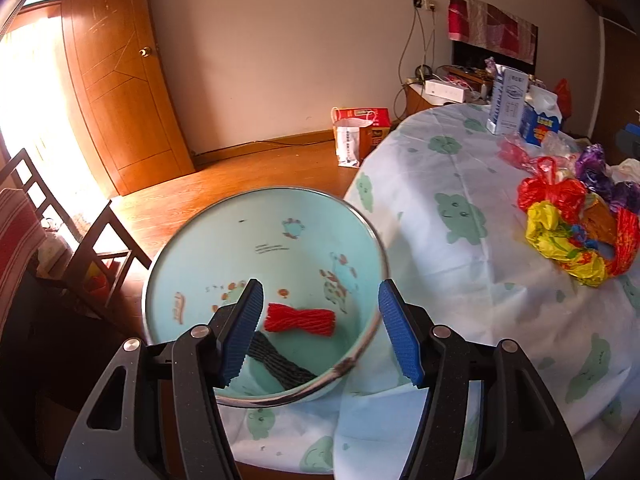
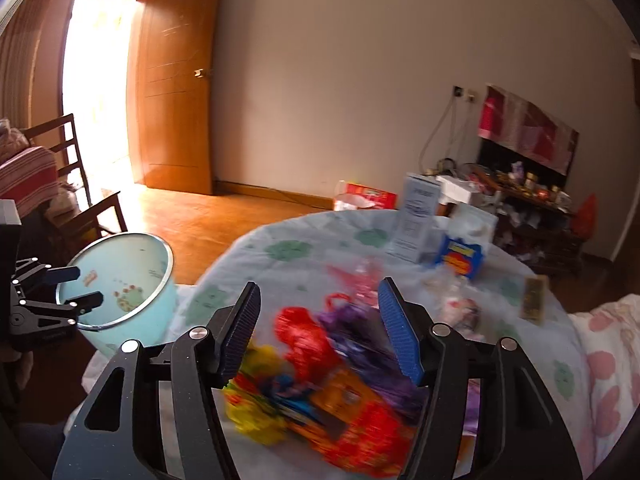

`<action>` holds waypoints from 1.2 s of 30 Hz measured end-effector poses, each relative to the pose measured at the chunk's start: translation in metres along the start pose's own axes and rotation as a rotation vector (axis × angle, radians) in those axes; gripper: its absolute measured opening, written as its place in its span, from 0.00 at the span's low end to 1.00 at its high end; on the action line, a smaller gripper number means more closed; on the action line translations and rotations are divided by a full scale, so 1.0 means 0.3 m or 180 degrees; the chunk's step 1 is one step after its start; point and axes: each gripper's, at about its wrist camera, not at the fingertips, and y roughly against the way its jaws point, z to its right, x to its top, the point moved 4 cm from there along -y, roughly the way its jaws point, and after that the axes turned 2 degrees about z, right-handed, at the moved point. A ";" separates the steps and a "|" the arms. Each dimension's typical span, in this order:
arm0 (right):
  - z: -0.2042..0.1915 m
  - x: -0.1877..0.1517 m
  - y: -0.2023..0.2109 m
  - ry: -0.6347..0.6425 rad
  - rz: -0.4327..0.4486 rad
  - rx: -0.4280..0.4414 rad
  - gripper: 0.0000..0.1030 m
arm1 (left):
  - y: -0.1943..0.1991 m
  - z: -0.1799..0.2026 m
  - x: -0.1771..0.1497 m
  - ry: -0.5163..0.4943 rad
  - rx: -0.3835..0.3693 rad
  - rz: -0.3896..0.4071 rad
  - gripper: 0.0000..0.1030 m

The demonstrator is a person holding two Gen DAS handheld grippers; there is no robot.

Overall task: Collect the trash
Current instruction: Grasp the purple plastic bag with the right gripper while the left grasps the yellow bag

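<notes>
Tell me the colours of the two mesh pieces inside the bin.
One mesh piece is red, the other black, in the bin; clearest in the left wrist view.

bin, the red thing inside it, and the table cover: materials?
Bin: looks like glossy printed plastic or coated metal, with a shiny metal rim band. Red piece: likely foam fruit netting, matte, open mesh weave. Table cover: thin printed sheet, probably plastic or light fabric; fold creases show.

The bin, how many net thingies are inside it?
2 in the light blue bin: a red foam net on the bottom, and a black foam net nearer the left gripper. More may hide behind the fingers.
</notes>
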 end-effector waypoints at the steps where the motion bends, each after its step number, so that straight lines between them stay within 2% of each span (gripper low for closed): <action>1: 0.077 -0.028 0.021 -0.0107 -0.0021 -0.0122 0.63 | 0.000 0.030 0.001 -0.0030 -0.0040 0.0012 0.58; 3: 0.180 -0.079 0.037 -0.0284 -0.0114 -0.0203 0.65 | 0.006 0.093 0.012 -0.0067 -0.0139 0.0039 0.58; 6: 0.267 -0.158 0.043 -0.0472 -0.0256 -0.0199 0.70 | 0.010 0.180 0.025 -0.0155 -0.0250 0.0078 0.60; 8: 0.284 -0.192 0.042 -0.0574 -0.0284 -0.0093 0.74 | 0.009 0.226 0.033 -0.0194 -0.0290 0.0080 0.62; 11: 0.287 -0.207 0.020 -0.0623 -0.0295 -0.0012 0.74 | 0.003 0.272 0.036 -0.0235 -0.0321 0.0057 0.63; 12: 0.285 -0.212 0.008 -0.0657 -0.0319 0.0064 0.70 | 0.002 0.281 0.036 -0.0248 -0.0322 0.0051 0.63; 14: 0.272 -0.218 -0.013 -0.0651 -0.0377 0.0210 0.51 | 0.006 0.293 0.038 -0.0272 -0.0322 0.0052 0.63; 15: 0.272 -0.218 -0.023 -0.0652 -0.0394 0.0239 0.34 | 0.008 0.298 0.041 -0.0282 -0.0321 0.0053 0.63; 16: 0.272 -0.217 -0.027 -0.0658 -0.0393 0.0276 0.24 | 0.011 0.301 0.043 -0.0289 -0.0325 0.0058 0.63; 18: 0.264 -0.210 -0.020 -0.0638 -0.0359 0.0305 0.17 | 0.017 0.311 0.047 -0.0299 -0.0339 0.0068 0.63; 24: 0.277 -0.158 0.075 -0.0628 -0.0069 0.0251 0.12 | 0.036 0.363 0.076 -0.0346 -0.0455 0.0139 0.63; 28: 0.342 -0.122 0.152 -0.0670 0.0130 0.0087 0.12 | 0.047 0.420 0.105 -0.0435 -0.0532 0.0206 0.63; 33: 0.452 -0.175 0.173 -0.0731 0.0068 -0.0159 0.12 | 0.002 0.488 0.129 -0.0517 -0.0597 0.0192 0.62; 35: 0.486 -0.222 0.178 -0.0774 0.0009 -0.0241 0.12 | -0.033 0.505 0.123 -0.0510 -0.0670 0.0106 0.51; 36: 0.498 -0.243 0.179 -0.0800 -0.0010 -0.0253 0.12 | -0.047 0.517 0.116 -0.0512 -0.0745 0.0051 0.31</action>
